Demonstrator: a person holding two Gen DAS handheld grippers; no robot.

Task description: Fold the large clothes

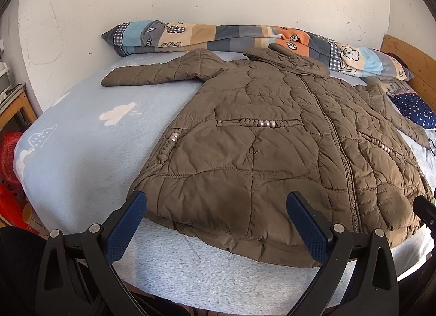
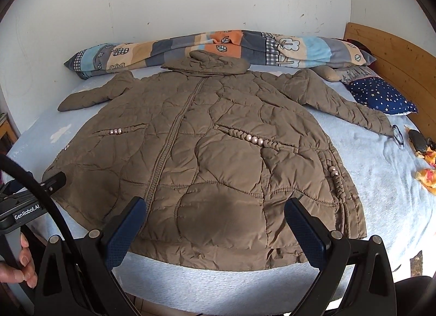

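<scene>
A brown quilted jacket (image 1: 272,139) (image 2: 212,147) lies flat, front up and zipped, on a light blue bed cover (image 1: 81,158) (image 2: 387,179). Both sleeves spread outward and its collar points to the wall. My left gripper (image 1: 216,201) hovers open over the hem's left half, with nothing between its blue-padded fingers (image 1: 128,223). Over the hem's right half my right gripper (image 2: 215,207) is open too, holding nothing. The left gripper's body (image 2: 30,201) and a person's hand (image 2: 24,264) show at the left edge of the right wrist view.
A rolled patchwork blanket (image 1: 245,38) (image 2: 218,46) lies along the white wall behind the collar. A star-print pillow (image 2: 381,95) sits at the right by a wooden headboard (image 2: 395,54). Glasses (image 2: 397,136) and small orange items (image 2: 427,177) lie right. Red baskets (image 1: 11,158) stand left of the bed.
</scene>
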